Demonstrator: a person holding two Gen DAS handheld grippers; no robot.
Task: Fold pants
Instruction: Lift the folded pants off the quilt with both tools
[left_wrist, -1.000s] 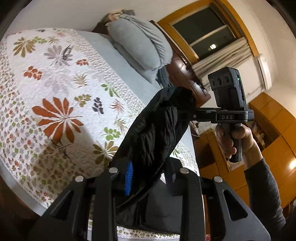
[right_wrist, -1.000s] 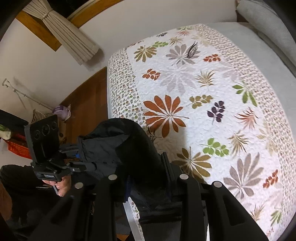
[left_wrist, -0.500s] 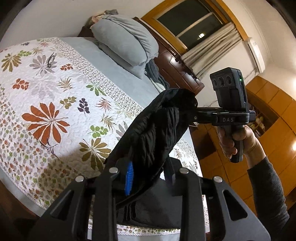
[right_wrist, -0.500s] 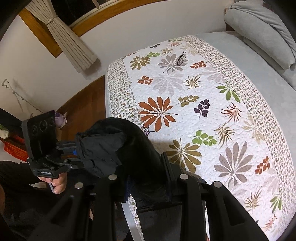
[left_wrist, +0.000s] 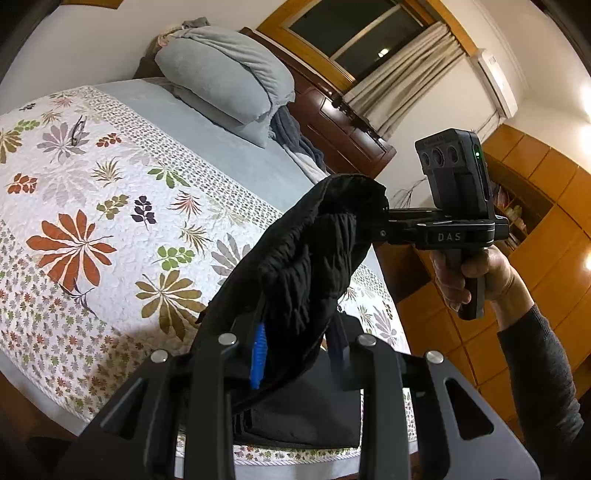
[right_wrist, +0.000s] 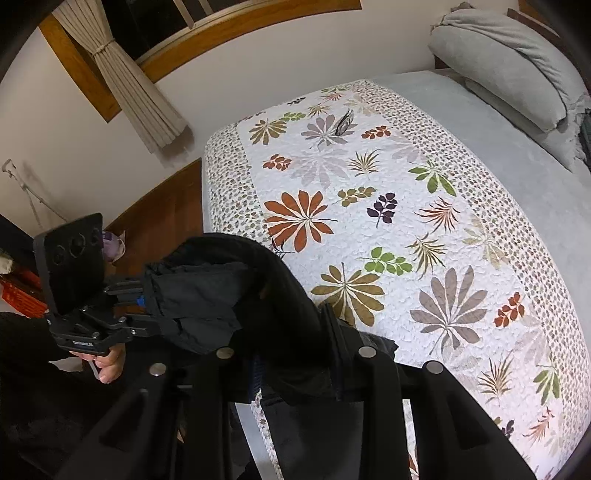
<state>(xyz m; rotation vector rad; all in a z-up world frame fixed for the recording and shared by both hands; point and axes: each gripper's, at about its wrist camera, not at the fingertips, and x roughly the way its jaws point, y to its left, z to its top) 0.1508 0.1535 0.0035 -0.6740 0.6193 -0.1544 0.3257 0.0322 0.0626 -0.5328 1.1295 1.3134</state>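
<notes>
The black pants (left_wrist: 303, 266) hang bunched between my two grippers, held up above the near edge of the bed. My left gripper (left_wrist: 295, 343) is shut on one end of the pants; it also shows in the right wrist view (right_wrist: 147, 299), gripping the cloth. My right gripper (right_wrist: 295, 365) is shut on the other end of the pants (right_wrist: 236, 295); it shows in the left wrist view (left_wrist: 384, 225) at the top of the bunch. The lower part of the pants (left_wrist: 306, 413) drapes down over the bed's edge.
The bed carries a white quilt with leaf prints (right_wrist: 369, 221) and a grey sheet (right_wrist: 498, 147). A folded grey duvet (left_wrist: 221, 77) lies at the headboard. A wooden cabinet (left_wrist: 351, 133) and curtains (right_wrist: 140, 85) stand around it. Wooden floor (right_wrist: 162, 218) lies left of the bed.
Both grippers have risen and pulled back a little with the pants, so more of the bed and pillows shows. The grips have not changed.
</notes>
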